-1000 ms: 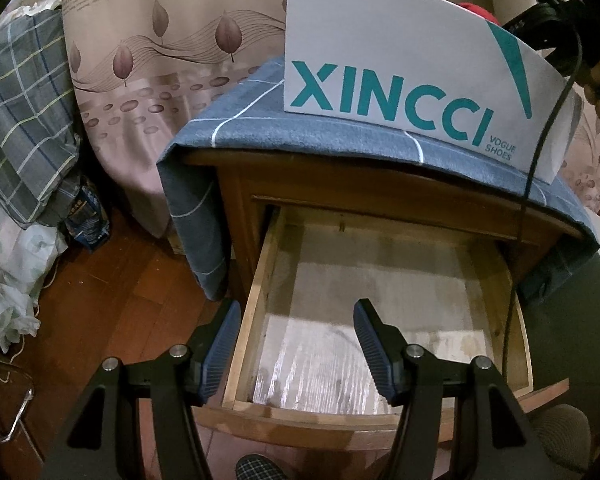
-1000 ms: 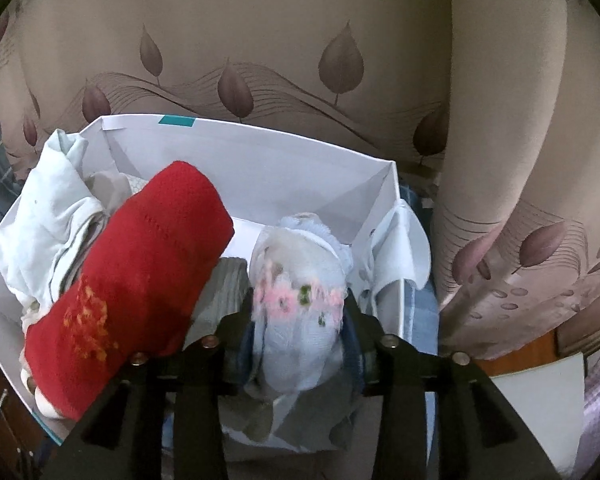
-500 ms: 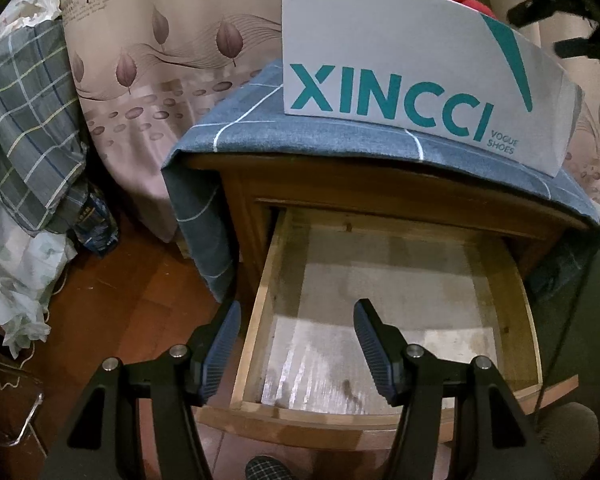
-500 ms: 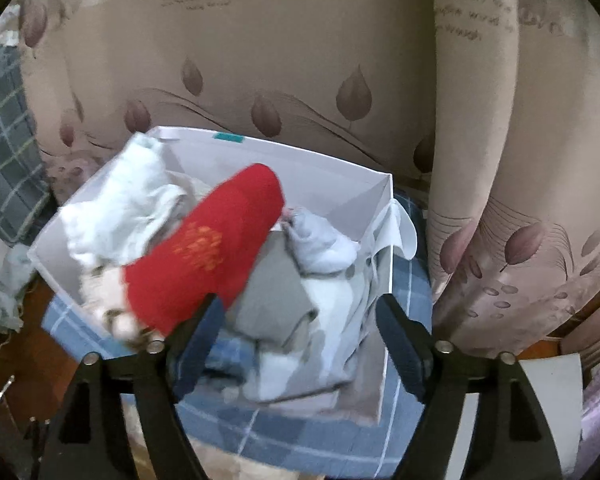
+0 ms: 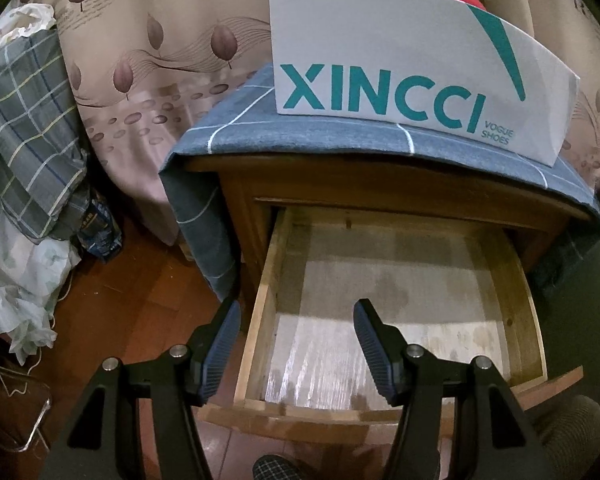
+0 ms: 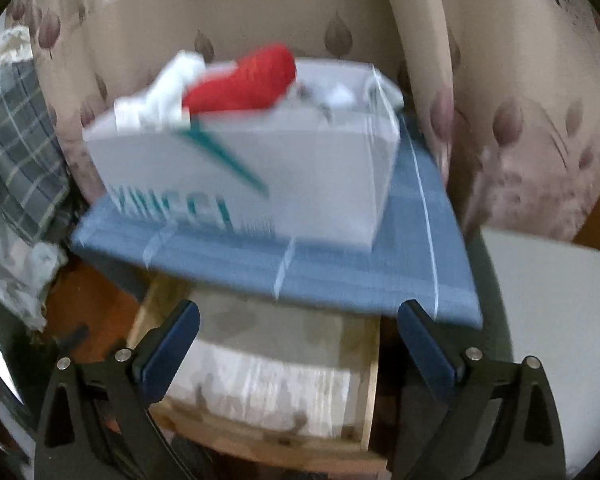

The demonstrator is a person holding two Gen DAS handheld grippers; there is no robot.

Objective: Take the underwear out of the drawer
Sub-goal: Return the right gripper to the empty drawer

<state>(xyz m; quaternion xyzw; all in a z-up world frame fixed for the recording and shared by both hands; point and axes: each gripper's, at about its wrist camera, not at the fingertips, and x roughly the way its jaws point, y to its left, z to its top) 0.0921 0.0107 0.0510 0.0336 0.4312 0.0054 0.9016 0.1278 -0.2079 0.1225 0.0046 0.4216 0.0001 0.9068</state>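
Observation:
The wooden drawer (image 5: 260, 312) of the nightstand stands pulled out, and only its lined bottom shows; it also shows in the right wrist view (image 6: 370, 364). A white XINCCI shoe box (image 5: 400, 60) sits on the blue checked cloth on top, holding a red piece (image 6: 248, 80) and white and pale underwear (image 6: 172, 80). My left gripper (image 5: 296, 328) is open and empty over the drawer's front left. My right gripper (image 6: 298, 340) is open and empty above the drawer, in front of the box (image 6: 300, 176).
A leaf-patterned curtain (image 5: 160, 60) hangs behind the nightstand. Plaid bedding (image 5: 24, 128) and white cloth lie at the left over the wooden floor (image 5: 132, 312). A white surface (image 6: 556, 320) stands to the right of the nightstand.
My right gripper let go of the pale floral underwear into the box, opened, and pulled back and down to the drawer. The left gripper shifted slightly.

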